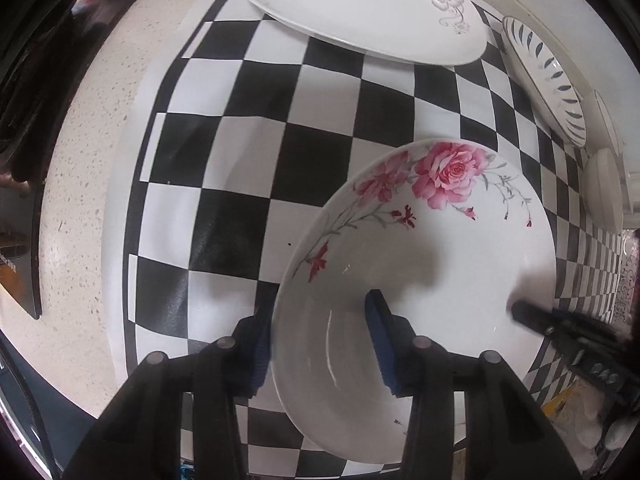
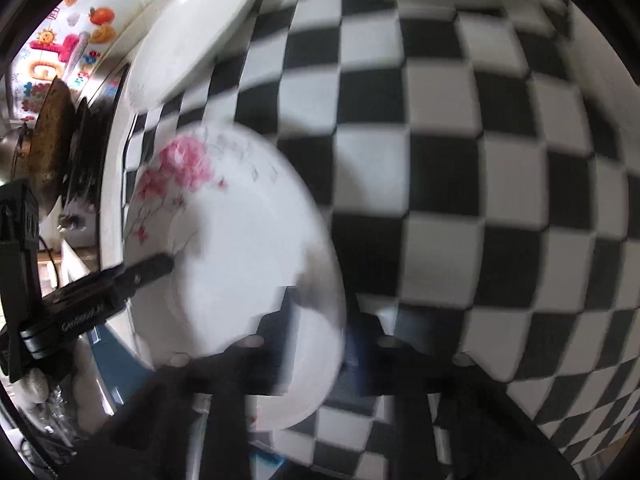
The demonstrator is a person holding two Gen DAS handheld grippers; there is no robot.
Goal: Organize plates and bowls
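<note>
A white bowl with pink roses [image 1: 440, 264] is held above the checkered mat [image 1: 248, 152]. My left gripper [image 1: 320, 344] is shut on its left rim, one blue pad inside and one outside. My right gripper [image 2: 320, 328] is shut on the opposite rim of the same bowl [image 2: 240, 248]; that view is blurred. The right gripper's finger tip shows in the left wrist view [image 1: 528, 314], and the left gripper's finger shows in the right wrist view [image 2: 148, 270]. A large white plate with a grey flower [image 1: 360, 8] lies at the mat's far edge.
A bowl with blue leaf marks [image 1: 548, 80] and a small white dish [image 1: 604, 192] stand at the right by the wall. Speckled counter [image 1: 80, 160] lies left of the mat. A pan and stove parts [image 2: 52, 136] sit beyond the mat.
</note>
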